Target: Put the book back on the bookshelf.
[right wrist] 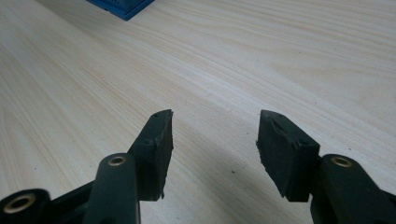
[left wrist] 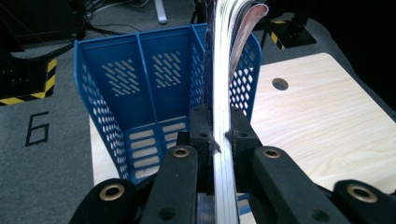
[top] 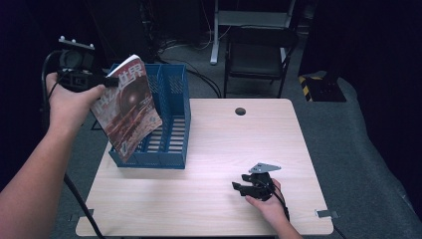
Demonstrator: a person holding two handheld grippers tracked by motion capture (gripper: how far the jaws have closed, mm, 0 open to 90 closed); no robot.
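Two jaws of the left gripper pinch the magazine edge-on between them; just beyond stands the blue file rack. I'd line its lower edge over one slot, lower slowly, then let go. The right gripper idles, jaws spread, over the table.

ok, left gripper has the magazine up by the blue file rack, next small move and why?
Probably lower the magazine into a slot of the blue file rack. The left gripper is clamped on its edge, holding it tilted above the rack's left side, not yet inside. The right gripper rests open on the table.
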